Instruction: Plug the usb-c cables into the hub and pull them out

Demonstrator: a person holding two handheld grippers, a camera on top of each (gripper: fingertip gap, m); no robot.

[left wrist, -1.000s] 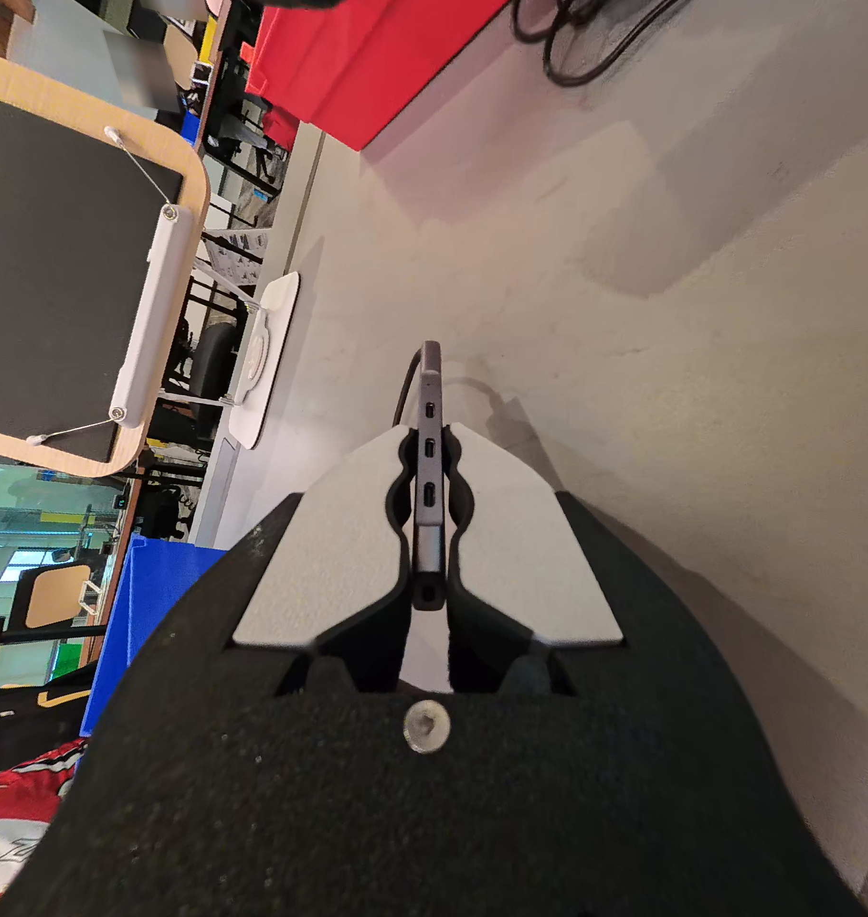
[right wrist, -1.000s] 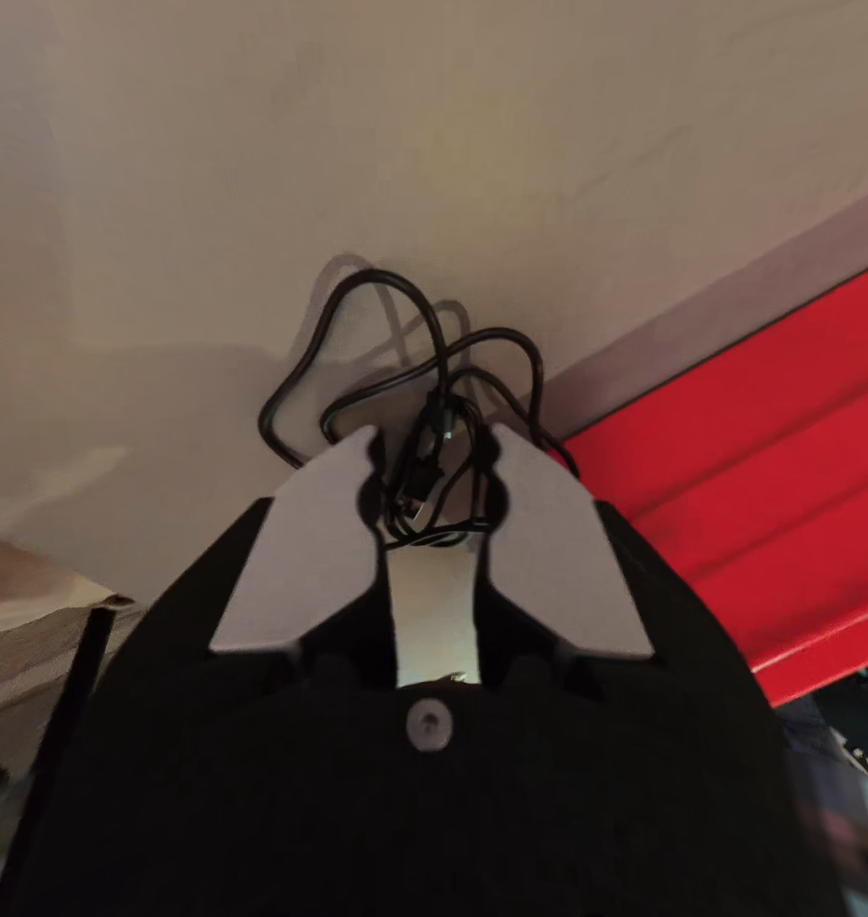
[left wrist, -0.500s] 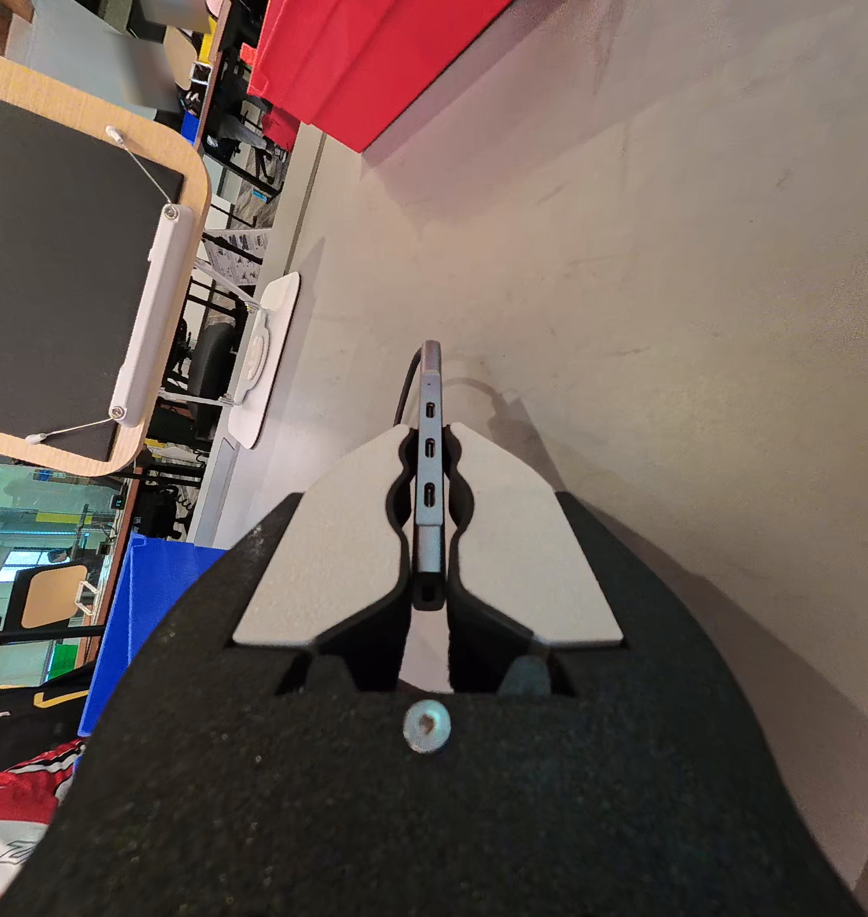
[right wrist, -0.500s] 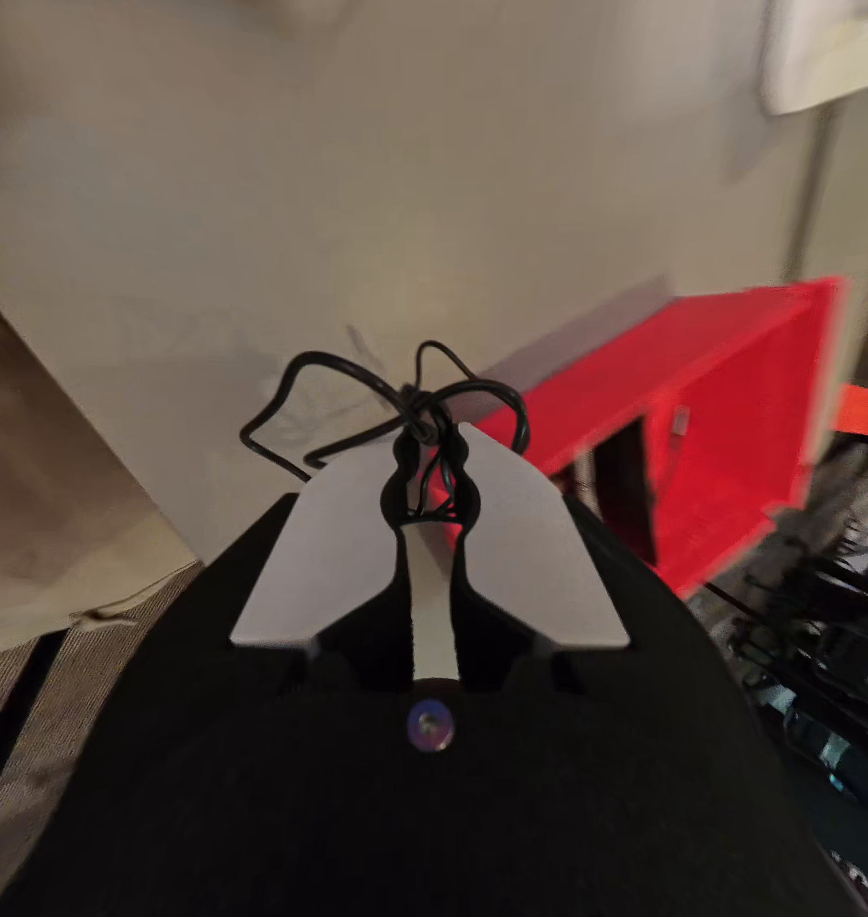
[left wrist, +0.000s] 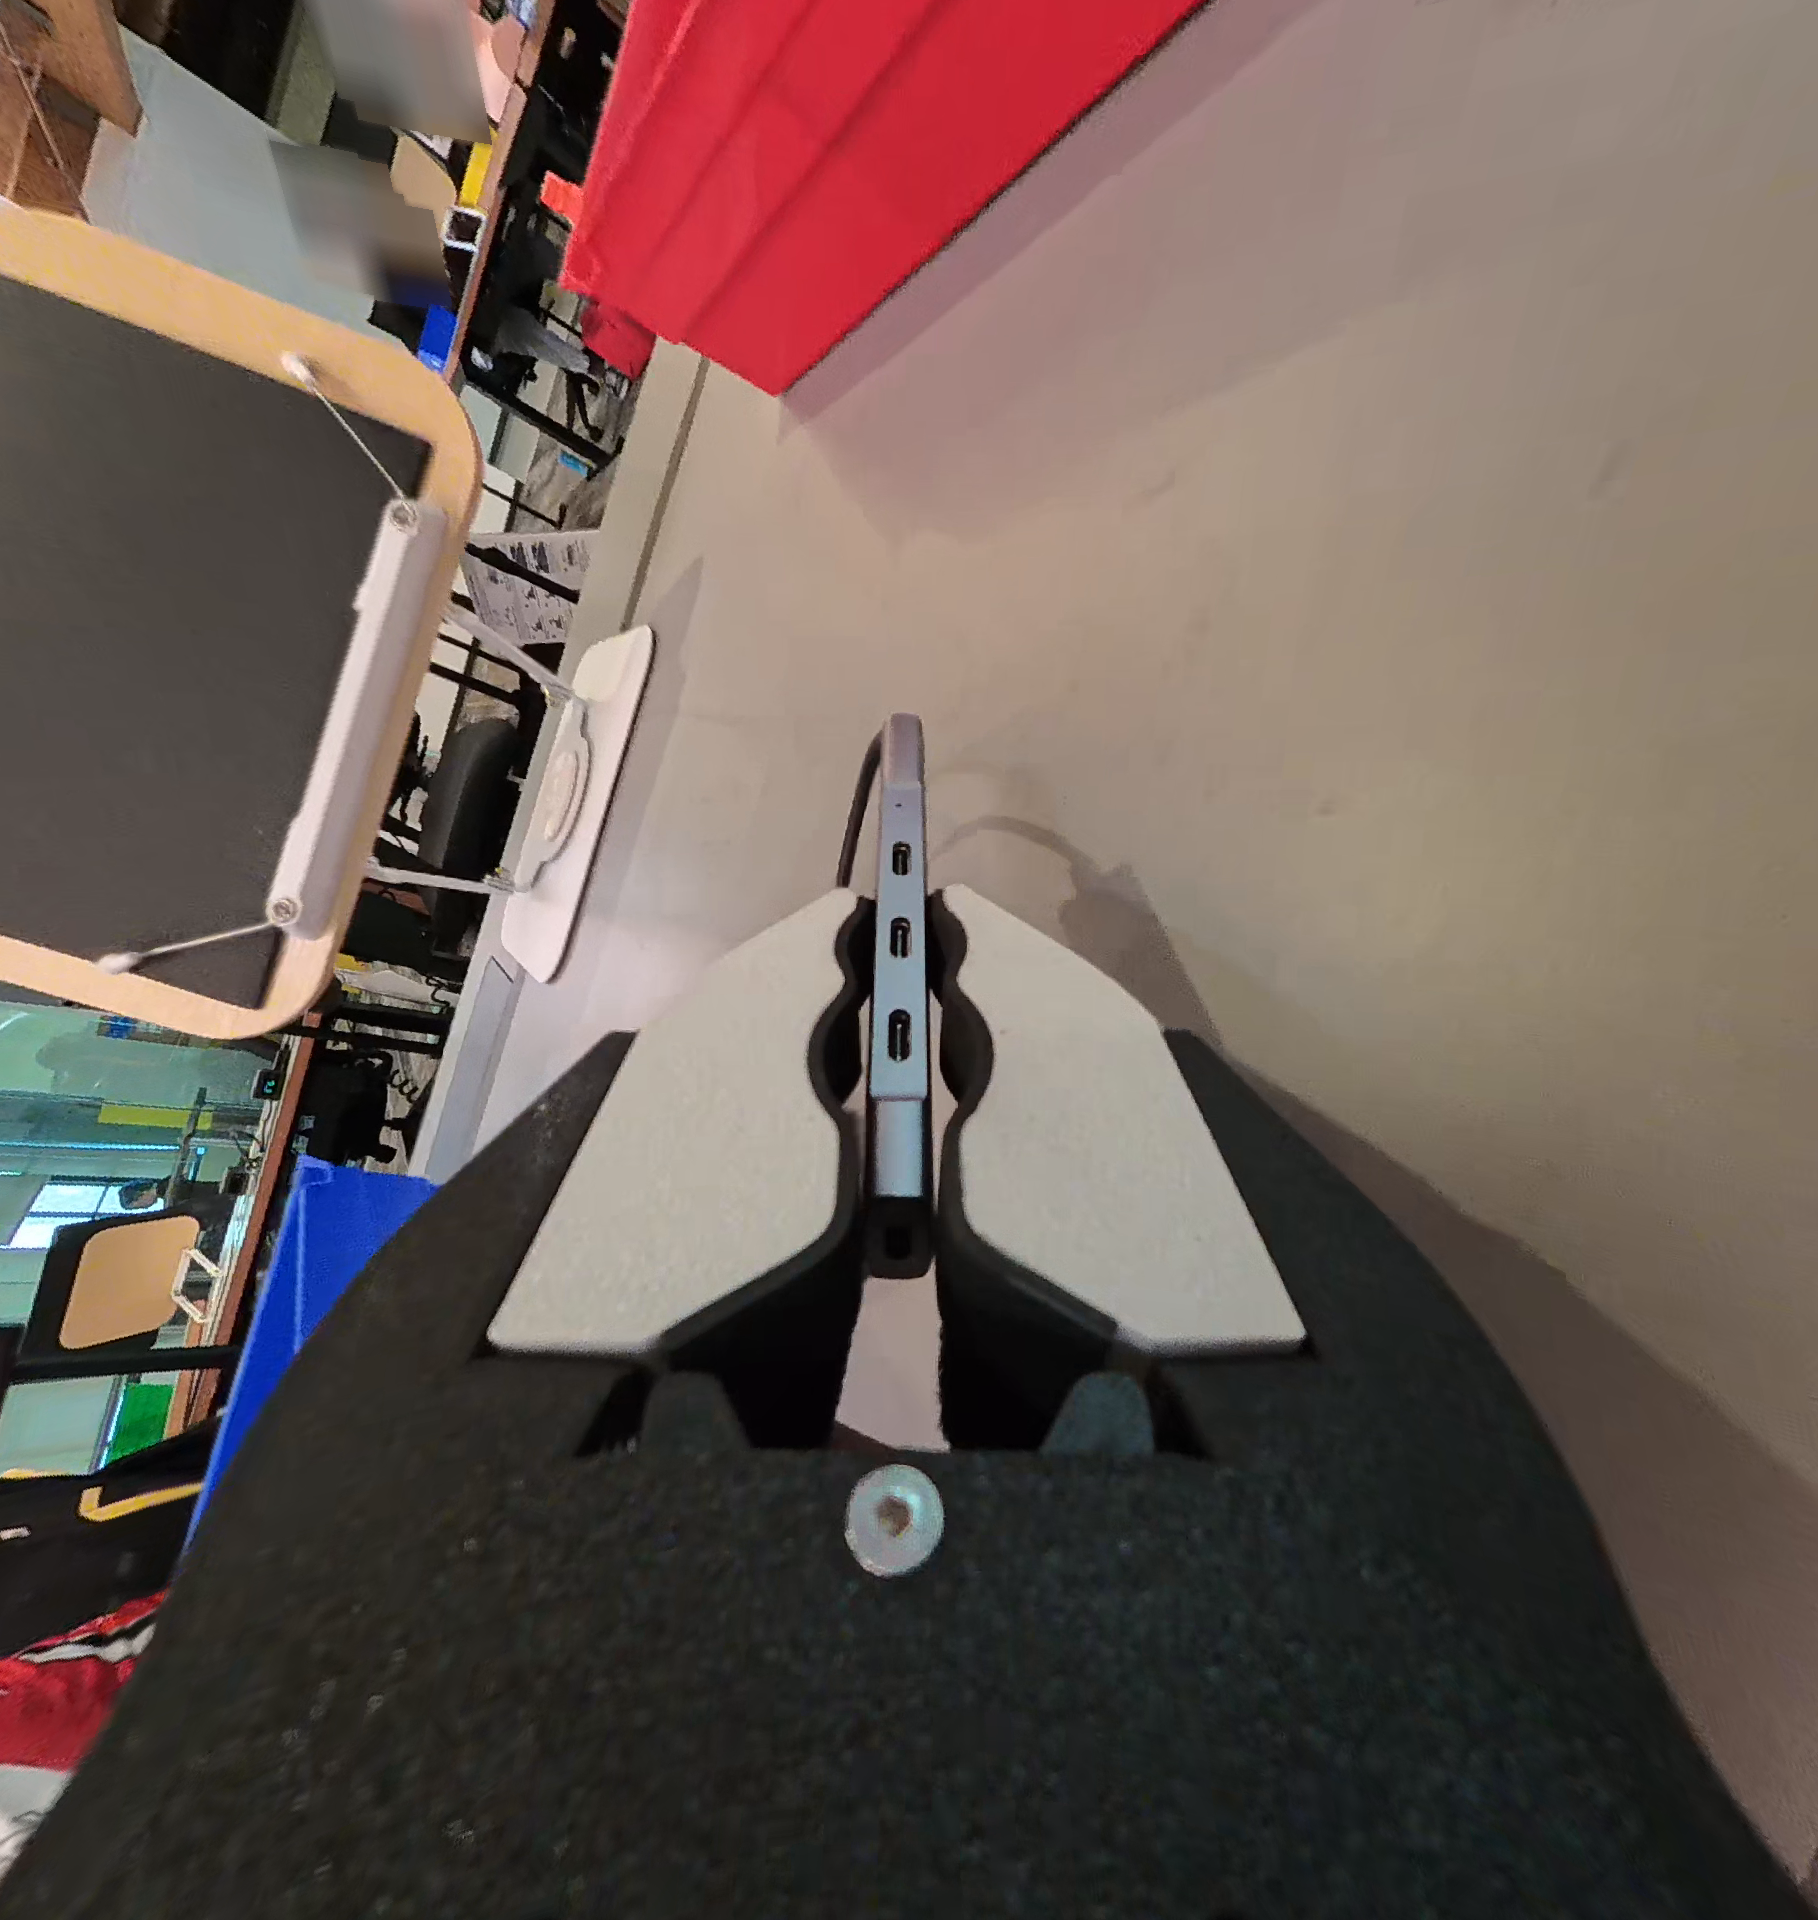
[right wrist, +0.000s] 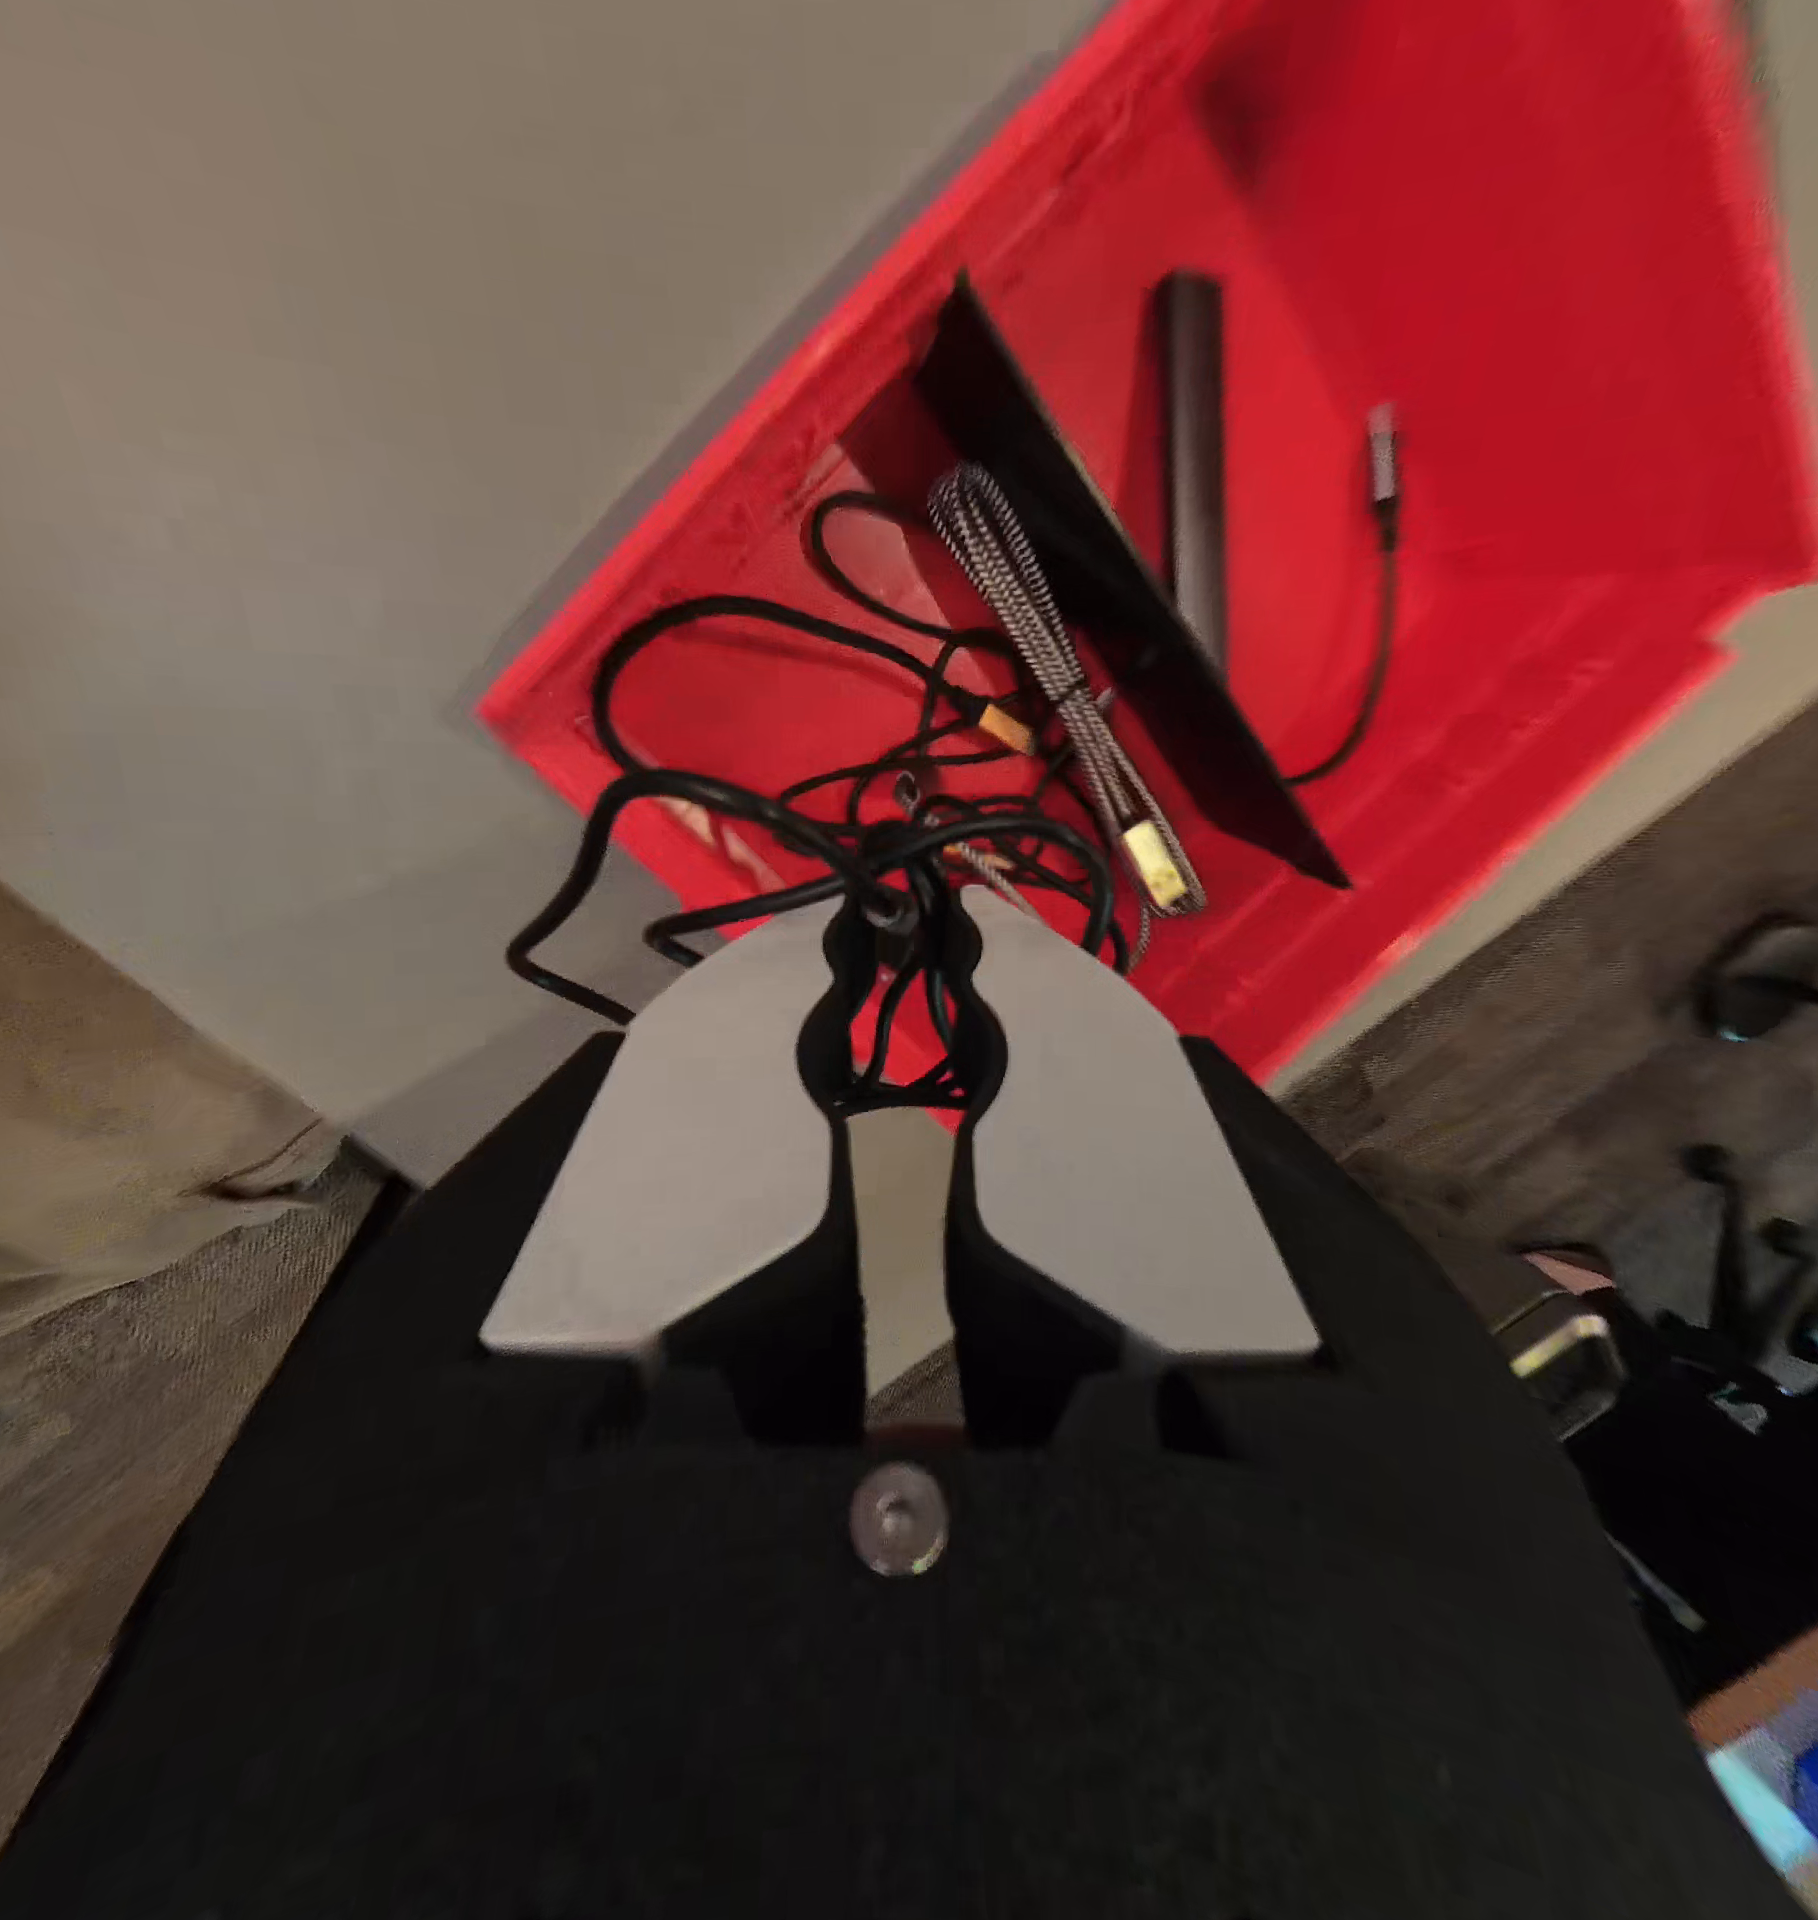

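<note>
Table: a big flat pale beige table top (left wrist: 1404, 623) fills most of the left wrist view, with soft grey shadows on it.
Board: a black board with a light wooden frame and round corners (left wrist: 157, 623) stands to the left of the table.
Box: a blue plastic box (left wrist: 313, 1278) sits low down, below the board.
Chair: a chair with a tan wooden back (left wrist: 120, 1294) stands far off at the left edge.
Windows: bright greenish daylight shows behind the chair.
Floor: a grey-brown carpet floor (right wrist: 1507, 1122) lies beside the table in the right wrist view.
Shelves: dark metal racks (left wrist: 531, 343), blurry, stand behind the table.
</note>
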